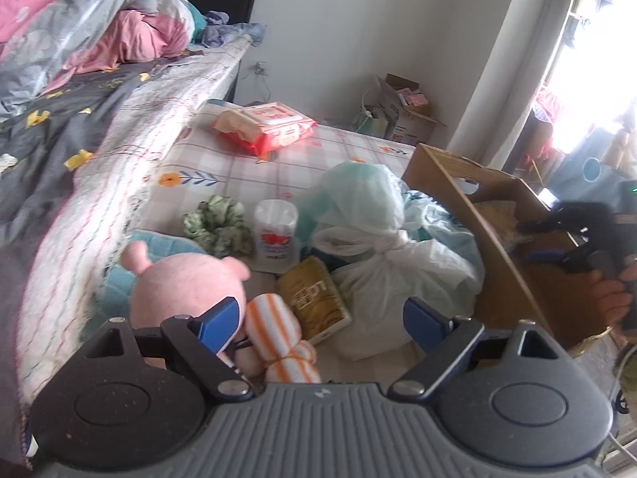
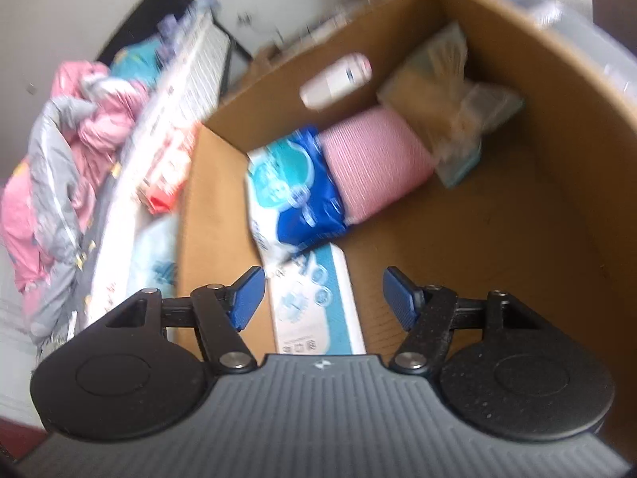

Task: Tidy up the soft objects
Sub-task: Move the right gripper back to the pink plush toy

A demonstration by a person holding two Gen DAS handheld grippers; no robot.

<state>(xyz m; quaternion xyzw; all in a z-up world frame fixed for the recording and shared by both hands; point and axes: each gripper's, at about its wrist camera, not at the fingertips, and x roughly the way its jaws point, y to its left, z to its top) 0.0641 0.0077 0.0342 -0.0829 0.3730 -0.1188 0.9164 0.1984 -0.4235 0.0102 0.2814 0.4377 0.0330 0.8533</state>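
while it tilts down over a heap of soft things on the low mattress, the left gripper [image 1: 324, 320] has its blue fingers [image 1: 221, 324] spread wide with nothing pinched between them; the left pad sits in front of the pink plush toy [image 1: 183, 283], whose orange-striped body [image 1: 278, 330] lies in the gap below the jaws, though whether a pad touches the plush cannot be told. just beyond lie a gold tissue pack [image 1: 314, 298], a knotted white plastic bag [image 1: 390, 247] with a pale green bag [image 1: 358, 187] on top, a white cup-shaped pack with red print [image 1: 275, 231], a green scrunchie [image 1: 217, 225] and a light blue cloth [image 1: 119, 279] under the plush. farther back a red-and-white wipes pack [image 1: 264, 125] rests on the checked sheet [image 1: 223, 163], beside the raised bed with its rumpled pink and grey quilt [image 1: 75, 36]. the cardboard box [image 1: 469, 207] stands just right of the bags. the right gripper [image 2: 322, 294] points steeply down into that box [image 2: 557, 199], fingers [image 2: 249, 296] apart and holding nothing. in its blurred view a flat blue-and-white pack [image 2: 318, 310] lies below the jaws, with a blue wipes pack [image 2: 294, 195], a pink roll [image 2: 374, 163], a white bottle [image 2: 336, 79] and a clear-wrapped bundle [image 2: 446, 91] farther in. in the left view a hand [image 1: 609, 294] grips the right gripper's handle above the box.
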